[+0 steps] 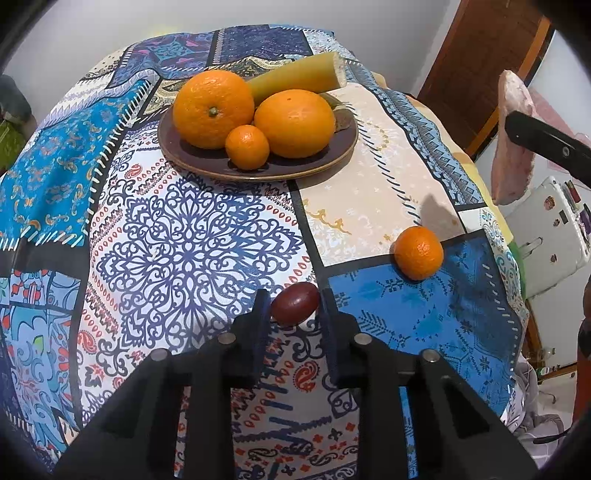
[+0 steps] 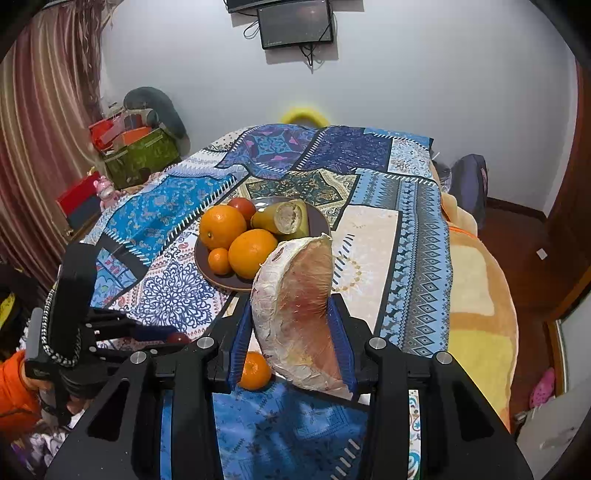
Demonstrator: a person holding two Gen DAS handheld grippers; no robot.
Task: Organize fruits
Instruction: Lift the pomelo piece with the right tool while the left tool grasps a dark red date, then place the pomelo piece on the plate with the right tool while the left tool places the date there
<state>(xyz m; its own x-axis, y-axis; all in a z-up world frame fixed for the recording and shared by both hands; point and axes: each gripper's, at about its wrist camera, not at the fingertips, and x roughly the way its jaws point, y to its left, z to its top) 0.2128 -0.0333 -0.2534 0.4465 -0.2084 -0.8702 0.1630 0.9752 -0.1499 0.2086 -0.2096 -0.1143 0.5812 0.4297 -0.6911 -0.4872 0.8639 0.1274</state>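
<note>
A brown plate (image 1: 332,158) holds two large oranges (image 1: 213,108), a small mandarin (image 1: 246,146) and a cut yellow-green fruit piece (image 1: 295,75). My left gripper (image 1: 294,306) has its fingers on either side of a small dark red fruit (image 1: 294,303) lying on the cloth; the jaws look slightly apart from it. A loose mandarin (image 1: 418,252) lies to the right. My right gripper (image 2: 291,325) is shut on a wrapped pomelo wedge (image 2: 295,317), held above the cloth near the plate (image 2: 207,266). The loose mandarin (image 2: 255,371) sits below it.
The table wears a blue patchwork cloth (image 1: 192,251) with drooping edges. A yellow blanket (image 2: 476,295) hangs off the right side. Boxes and a green bin (image 2: 140,155) stand far left by a curtain. A monitor (image 2: 295,26) hangs on the wall.
</note>
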